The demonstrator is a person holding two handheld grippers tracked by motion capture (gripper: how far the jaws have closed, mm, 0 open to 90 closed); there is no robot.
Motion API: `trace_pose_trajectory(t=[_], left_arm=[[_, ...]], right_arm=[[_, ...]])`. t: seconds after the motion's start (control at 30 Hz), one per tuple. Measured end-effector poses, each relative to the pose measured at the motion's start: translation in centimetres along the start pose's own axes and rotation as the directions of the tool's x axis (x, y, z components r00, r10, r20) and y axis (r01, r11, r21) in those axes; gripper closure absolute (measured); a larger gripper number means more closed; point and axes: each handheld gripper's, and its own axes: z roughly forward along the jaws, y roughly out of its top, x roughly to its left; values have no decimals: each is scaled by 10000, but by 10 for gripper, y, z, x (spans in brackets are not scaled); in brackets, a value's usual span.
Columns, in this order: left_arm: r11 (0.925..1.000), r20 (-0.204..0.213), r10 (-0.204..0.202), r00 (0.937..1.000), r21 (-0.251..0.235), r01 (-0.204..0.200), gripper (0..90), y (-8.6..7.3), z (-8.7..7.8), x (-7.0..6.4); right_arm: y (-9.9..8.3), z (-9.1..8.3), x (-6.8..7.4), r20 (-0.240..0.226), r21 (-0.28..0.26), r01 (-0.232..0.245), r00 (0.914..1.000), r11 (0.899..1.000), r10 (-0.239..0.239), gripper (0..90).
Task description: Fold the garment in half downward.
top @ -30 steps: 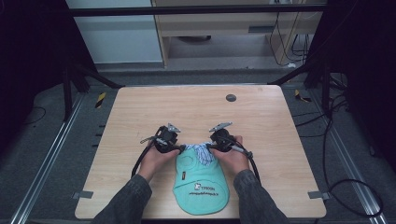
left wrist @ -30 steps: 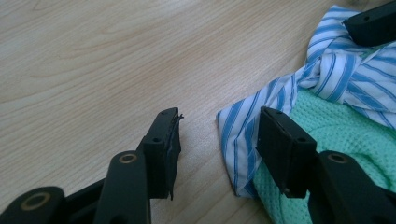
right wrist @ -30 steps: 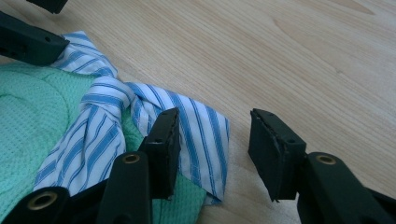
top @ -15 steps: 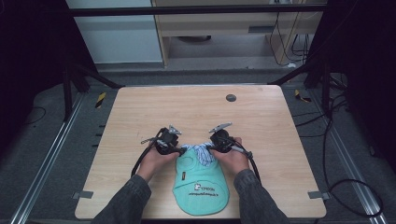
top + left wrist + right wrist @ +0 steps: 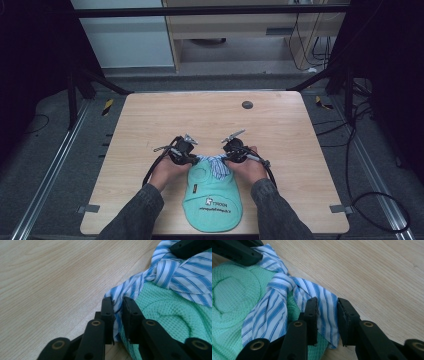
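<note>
Striped blue-and-white strap [image 5: 216, 165] sat at the top of a mint-green waffle-knit bib [image 5: 212, 200], near the front edge of the wooden table [image 5: 210, 117], between the person's two hands. Strap ends were already crossed into a loose knot [image 5: 279, 281] over the green cloth; knot looked formed but slack, not cinched. Left gripper [image 5: 117, 305] had its jaws nearly shut around the fold of one strap end where it met the bib's edge; a thin gap remained, with fabric in it, so it read as a light pinch rather than a firm clamp. Right gripper [image 5: 327, 305] stood wider open, jaws straddling the other strap end [image 5: 325, 307], cloth between them but touching the left jaw only, not clamped. In the high view both grippers sat just beside the knot, left one [image 5: 192, 156] and right one [image 5: 226, 155] facing each other across it. My read: crossing and looping done, tightening left. Right side needs to close on its tail before any outward pull, otherwise the strap slips free. Bib body lay flat, printed logo [image 5: 214, 205] facing up, lower edge close to the table edge. Small dark disc [image 5: 247, 104] sat far off on the table, not involved.
</note>
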Motion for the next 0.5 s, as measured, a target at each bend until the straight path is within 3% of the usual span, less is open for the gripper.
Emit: trace_pose_trajectory(t=[0.2, 0.37, 0.5], left_arm=[[9972, -13, 372, 9993, 651, -370, 858, 10, 1, 0], [9958, -120, 610, 9981, 694, -600, 869, 9, -1, -2], [9965, -203, 744, 9970, 389, -736, 873, 11, -7, -3]], right_arm=[[9, 0, 3, -2, 774, 190, 9998, 9968, -190, 786], [11, -1, 5, 77, 914, 526, 9985, 9944, -536, 831], [10, -6, 4, -2, 694, 613, 9981, 9957, -614, 836]])
